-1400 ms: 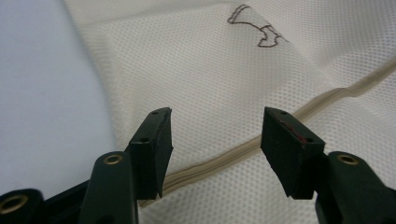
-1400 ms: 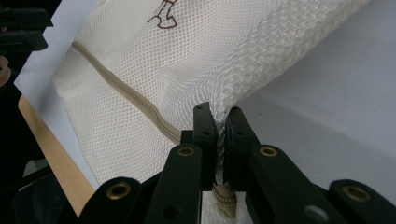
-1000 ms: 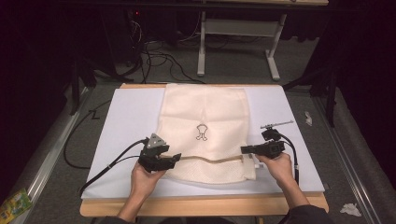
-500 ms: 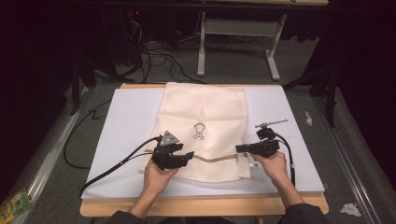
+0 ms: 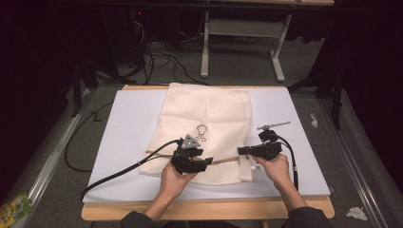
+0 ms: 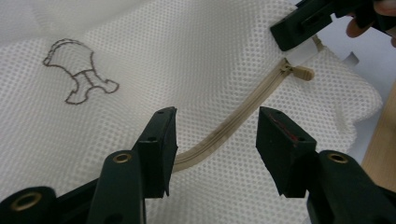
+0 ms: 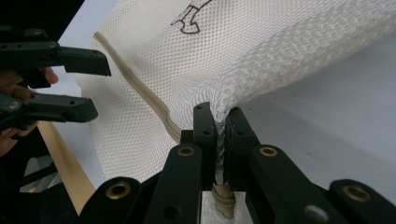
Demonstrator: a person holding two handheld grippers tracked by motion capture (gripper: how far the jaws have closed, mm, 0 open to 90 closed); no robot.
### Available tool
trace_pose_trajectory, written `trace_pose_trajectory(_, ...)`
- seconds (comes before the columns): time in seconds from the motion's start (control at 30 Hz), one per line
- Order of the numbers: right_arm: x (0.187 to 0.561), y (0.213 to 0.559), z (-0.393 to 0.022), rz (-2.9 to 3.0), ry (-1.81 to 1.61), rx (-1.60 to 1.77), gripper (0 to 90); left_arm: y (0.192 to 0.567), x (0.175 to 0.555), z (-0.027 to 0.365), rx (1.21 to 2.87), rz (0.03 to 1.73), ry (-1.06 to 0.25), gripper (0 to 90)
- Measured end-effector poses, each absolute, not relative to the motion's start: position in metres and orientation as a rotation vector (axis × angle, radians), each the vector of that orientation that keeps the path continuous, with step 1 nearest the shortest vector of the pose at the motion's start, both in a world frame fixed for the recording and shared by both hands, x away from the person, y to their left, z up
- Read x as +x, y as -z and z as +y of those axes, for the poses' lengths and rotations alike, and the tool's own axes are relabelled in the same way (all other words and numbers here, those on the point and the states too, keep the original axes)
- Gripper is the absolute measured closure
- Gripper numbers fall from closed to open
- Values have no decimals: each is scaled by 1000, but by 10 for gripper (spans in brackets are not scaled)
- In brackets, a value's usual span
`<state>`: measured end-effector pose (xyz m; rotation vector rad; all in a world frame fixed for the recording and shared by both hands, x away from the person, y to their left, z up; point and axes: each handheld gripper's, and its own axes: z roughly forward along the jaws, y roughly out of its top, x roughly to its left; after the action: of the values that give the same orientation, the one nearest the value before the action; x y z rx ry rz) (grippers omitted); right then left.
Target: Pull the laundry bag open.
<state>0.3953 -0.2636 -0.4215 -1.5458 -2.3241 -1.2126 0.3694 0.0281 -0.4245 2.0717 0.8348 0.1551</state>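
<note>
Left black two-jaw gripper (image 6: 212,140): jaws apart, straddling tan zipper (image 6: 233,121), nothing held. Right black two-jaw gripper (image 7: 219,135): jaws clamped on bunched edge of cream mesh zip bag (image 5: 204,123), at zipper end. Bag lies flat on white table mat (image 5: 123,123), near edge under grippers. We judge step: anchoring bag, zipper run pending. Next move calls for left gripper catching tan slider pull (image 6: 301,72). Left gripper view reveals pull; high view reveals bag's far extent.

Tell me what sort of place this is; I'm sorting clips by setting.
Probably a lab or workshop recording station: a white-covered table on grey carpet, loose cables and a desk frame behind it.
</note>
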Motion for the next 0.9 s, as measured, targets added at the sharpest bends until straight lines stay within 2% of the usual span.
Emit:
trace_pose_trajectory(0.5, 396, 420, -257, -2327, 1216, -1534, 868, 425, 365, 2, 2078, 775, -109, 538)
trace_pose_trajectory(0.9, 399, 414, -245, -2343, 1212, -1520, 867, 426, 364, -1, 2059, 770, -78, 489)
